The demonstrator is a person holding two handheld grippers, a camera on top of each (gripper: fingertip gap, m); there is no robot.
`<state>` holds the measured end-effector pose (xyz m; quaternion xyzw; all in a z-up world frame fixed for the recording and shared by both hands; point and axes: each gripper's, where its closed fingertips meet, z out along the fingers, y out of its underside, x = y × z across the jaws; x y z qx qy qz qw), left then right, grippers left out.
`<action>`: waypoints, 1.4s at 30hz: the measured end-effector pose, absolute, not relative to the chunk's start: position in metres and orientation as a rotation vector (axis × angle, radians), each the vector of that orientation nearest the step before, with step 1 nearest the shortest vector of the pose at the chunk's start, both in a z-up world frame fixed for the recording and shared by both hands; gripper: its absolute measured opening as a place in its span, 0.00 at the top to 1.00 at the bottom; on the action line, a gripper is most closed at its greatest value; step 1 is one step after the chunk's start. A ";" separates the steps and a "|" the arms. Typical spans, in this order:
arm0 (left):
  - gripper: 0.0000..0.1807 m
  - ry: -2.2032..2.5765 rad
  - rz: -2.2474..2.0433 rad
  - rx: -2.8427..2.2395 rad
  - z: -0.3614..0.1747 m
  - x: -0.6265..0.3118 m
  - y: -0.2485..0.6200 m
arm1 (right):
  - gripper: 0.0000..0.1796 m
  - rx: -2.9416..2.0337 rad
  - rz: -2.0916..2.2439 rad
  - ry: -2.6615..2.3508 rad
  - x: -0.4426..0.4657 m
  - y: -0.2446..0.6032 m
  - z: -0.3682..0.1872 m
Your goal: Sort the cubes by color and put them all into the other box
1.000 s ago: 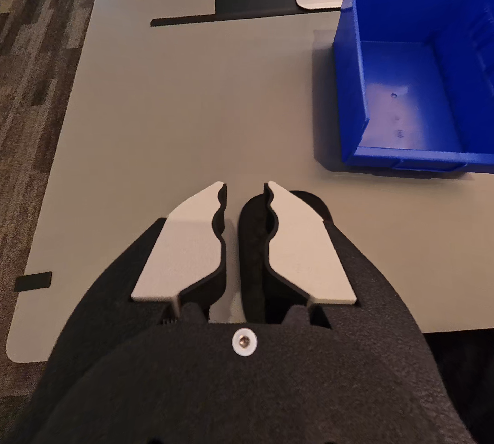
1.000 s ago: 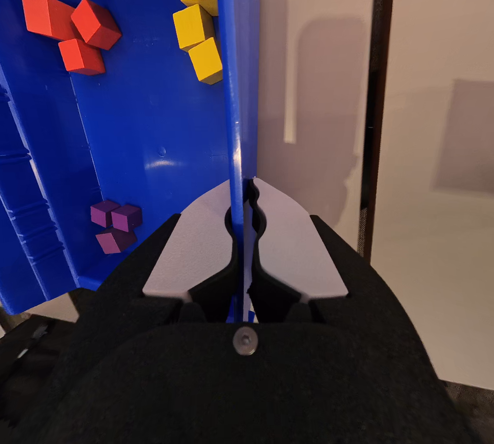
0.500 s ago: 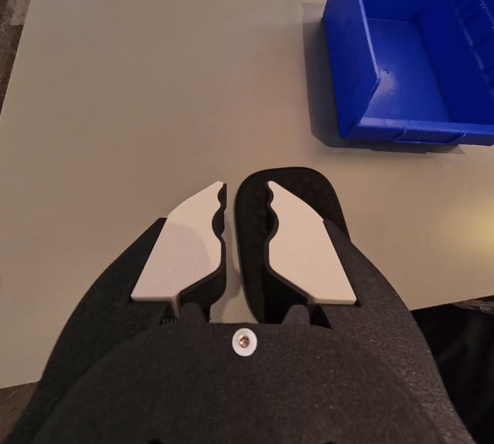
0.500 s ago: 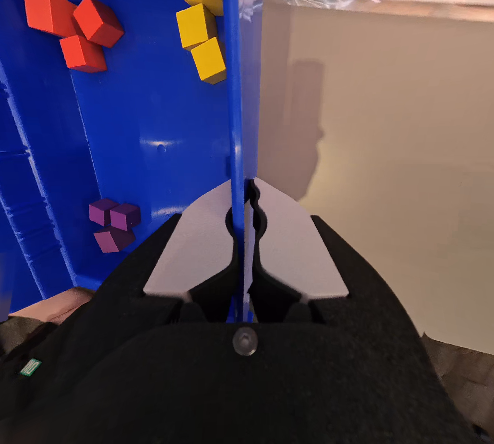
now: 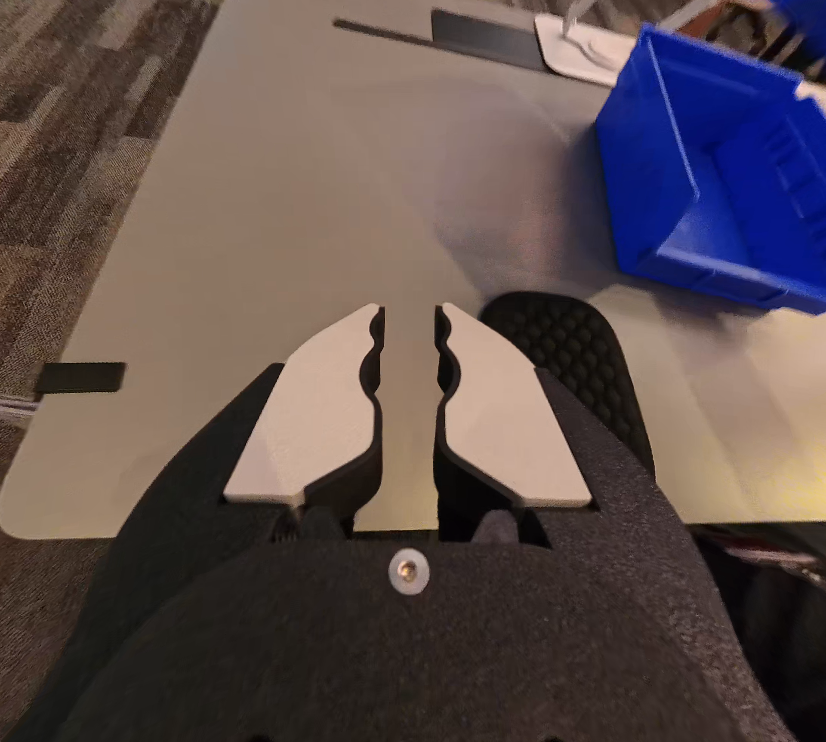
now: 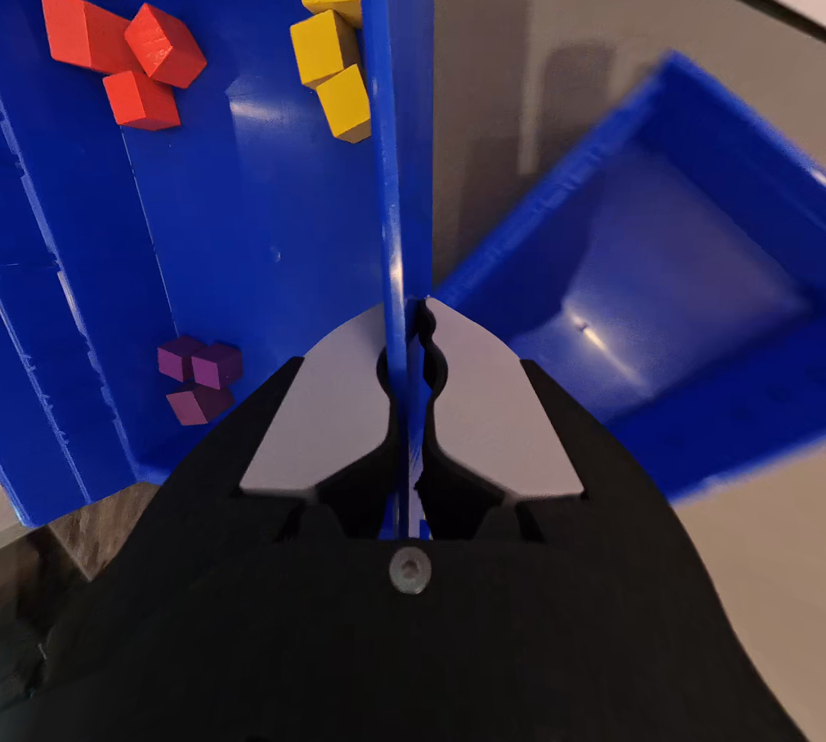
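Blue plastic is pinched between the right gripper [image 6: 413, 305], clamped on the side wall of the cube-filled box [image 6: 263, 206], centre frame. Inside it, red cubes [image 6: 125, 59] sit upper left, yellow cubes [image 6: 333, 50] hug the gripped wall at top, purple cubes [image 6: 199, 378] cluster lower left. At right lies the empty box [image 6: 670, 296], tilted in frame and blurred. Over in the left wrist view, the left gripper [image 5: 407, 307] hangs above the grey table [image 5: 313, 184], fingers apart, holding nothing; that empty box shows at right.
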<state>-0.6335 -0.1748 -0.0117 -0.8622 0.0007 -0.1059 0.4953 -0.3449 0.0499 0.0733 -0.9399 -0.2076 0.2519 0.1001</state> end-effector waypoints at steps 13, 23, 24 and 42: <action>0.88 -0.206 -0.215 -2.032 -0.016 -0.701 -0.182 | 0.97 -2.817 0.799 -0.724 -0.522 0.078 -0.025; 0.75 -0.211 -0.283 -2.032 -0.035 -0.662 -0.130 | 0.97 -2.892 0.651 -0.579 -0.511 0.100 -0.085; 0.74 -0.210 -0.253 -2.038 -0.037 -0.659 -0.124 | 0.97 -2.899 0.643 -0.563 -0.509 0.101 -0.088; 0.72 -0.167 0.162 -2.173 -0.068 -0.644 -0.056 | 0.77 -2.304 0.557 -0.845 -0.473 0.101 0.006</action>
